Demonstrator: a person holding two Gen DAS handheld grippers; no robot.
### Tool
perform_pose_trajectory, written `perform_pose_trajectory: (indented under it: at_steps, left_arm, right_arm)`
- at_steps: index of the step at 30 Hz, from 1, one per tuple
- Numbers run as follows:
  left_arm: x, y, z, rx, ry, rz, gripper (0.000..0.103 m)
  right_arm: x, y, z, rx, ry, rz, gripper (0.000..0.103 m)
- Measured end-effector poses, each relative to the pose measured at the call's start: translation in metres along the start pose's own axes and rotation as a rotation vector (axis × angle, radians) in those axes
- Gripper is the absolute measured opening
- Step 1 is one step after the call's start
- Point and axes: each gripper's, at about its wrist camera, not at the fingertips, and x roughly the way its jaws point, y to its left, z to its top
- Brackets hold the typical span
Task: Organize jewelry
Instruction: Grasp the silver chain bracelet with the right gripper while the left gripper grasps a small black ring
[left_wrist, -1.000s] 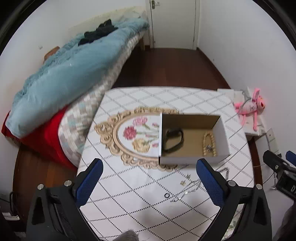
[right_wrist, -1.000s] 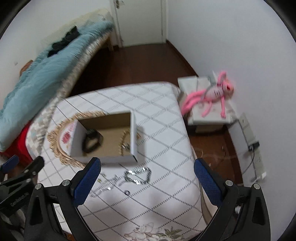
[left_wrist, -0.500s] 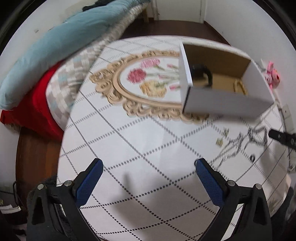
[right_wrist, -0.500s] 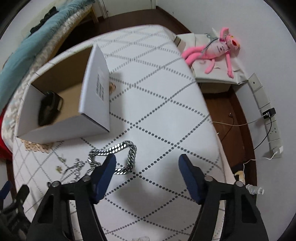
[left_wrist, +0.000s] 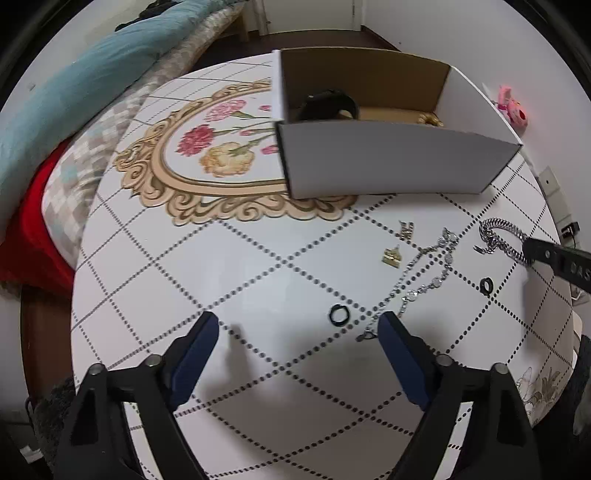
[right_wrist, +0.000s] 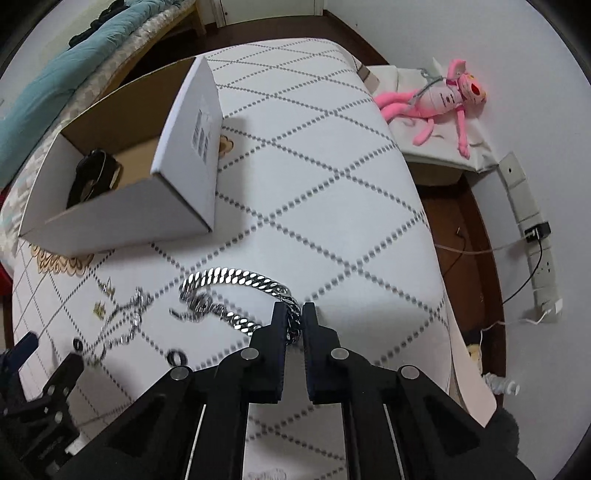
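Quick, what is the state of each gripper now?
Left gripper: open, holding nothing.
Right gripper: closed on the silver chain bracelet.

Soft indoor light (edges fisheye-warped), slight blur.

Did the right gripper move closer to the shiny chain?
Yes. A second ago it hung open, high above the table; now the right gripper is low, shut on the chain that lies near the box.
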Motion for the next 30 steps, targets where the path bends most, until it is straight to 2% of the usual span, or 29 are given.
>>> perform_pose_trajectory:
  at_steps: [6,8,9,11,14,22,30]
  left_arm:
    - [0.005,-0.007,-0.001,0.01,0.001,-0.023,0.059]
    - [0.003,-0.008,-0.001,0.011,-0.004,-0.041,0.041]
    - [0.003,-0.009,-0.001,0.015,-0.004,-0.04,0.038]
    - [0.002,-0.01,-0.002,0.018,-0.006,-0.043,0.025]
    - [0.002,-0.009,-0.002,0.014,-0.006,-0.061,0.012]
    - [-0.002,-0.003,-0.002,-0.012,-0.015,-0.083,0.01]
    - [-0.042,0.014,0.011,-0.057,-0.085,-0.141,0.01]
  right_arm:
    - [-0.007,-0.006,-0.019,0.008,0.012,0.004,0.008]
    - [-0.008,-0.006,-0.023,0.012,0.012,0.001,0.008]
    - [-0.008,-0.006,-0.024,0.014,0.013,0.002,0.008]
    - [-0.008,-0.007,-0.024,0.015,0.013,0.001,0.008]
    - [-0.008,-0.005,-0.025,0.011,0.014,0.001,0.008]
    - [-0.022,0.003,-0.024,0.004,-0.011,0.036,0.008]
    - [-0.071,0.014,-0.009,0.004,-0.091,0.169,0.008]
